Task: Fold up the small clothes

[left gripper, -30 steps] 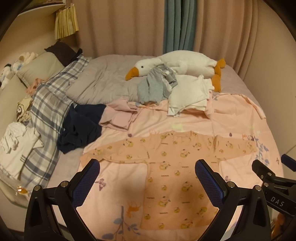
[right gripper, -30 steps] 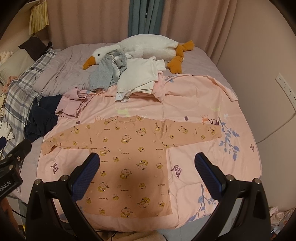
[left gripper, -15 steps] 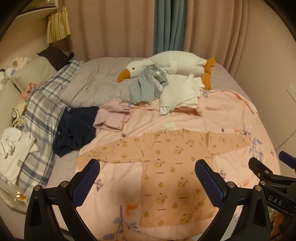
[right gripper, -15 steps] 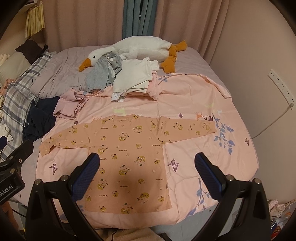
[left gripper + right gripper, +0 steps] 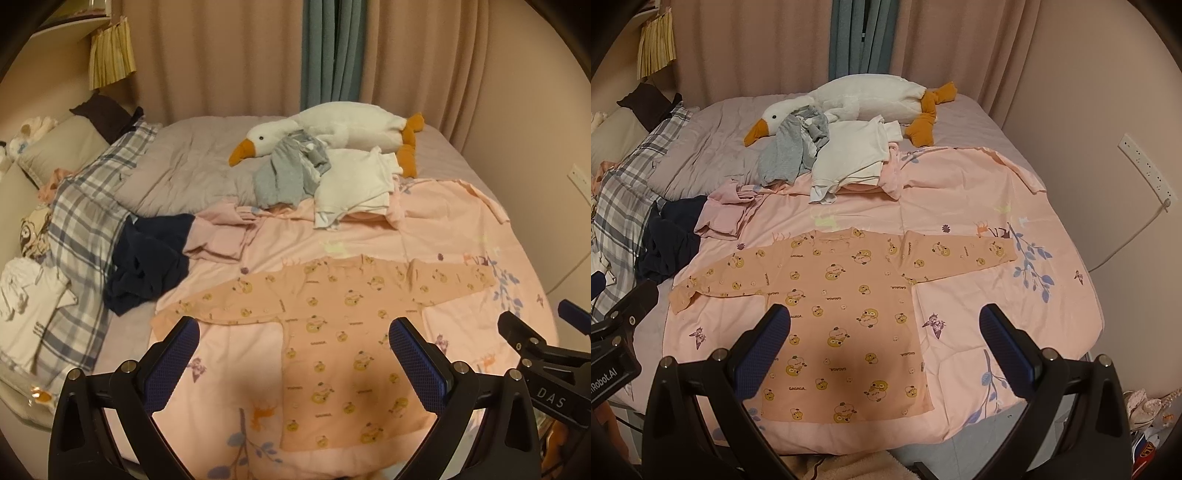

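Note:
An orange long-sleeved baby shirt [image 5: 343,325] [image 5: 846,306] with a yellow chick print lies flat, sleeves spread, on a pink printed sheet [image 5: 436,236] [image 5: 960,206] on the bed. My left gripper [image 5: 293,363] hovers open above the shirt's near half, holding nothing. My right gripper [image 5: 884,350] also stands open and empty over the shirt's lower body. Farther back lie a white garment [image 5: 354,184] [image 5: 853,155], a grey garment [image 5: 284,173] [image 5: 790,151], a pink garment [image 5: 221,236] [image 5: 727,210] and a dark navy garment [image 5: 147,266] [image 5: 668,243].
A white goose plush [image 5: 332,129] [image 5: 857,96] lies along the far side of the bed by the curtains. A plaid blanket [image 5: 85,214] and pillows [image 5: 62,147] fill the left side. A wall with a socket strip [image 5: 1145,166] stands to the right.
Both grippers have drawn back and up from the bed, so the shirt looks smaller and more of the room shows. The shirt has not moved and both grippers stayed open.

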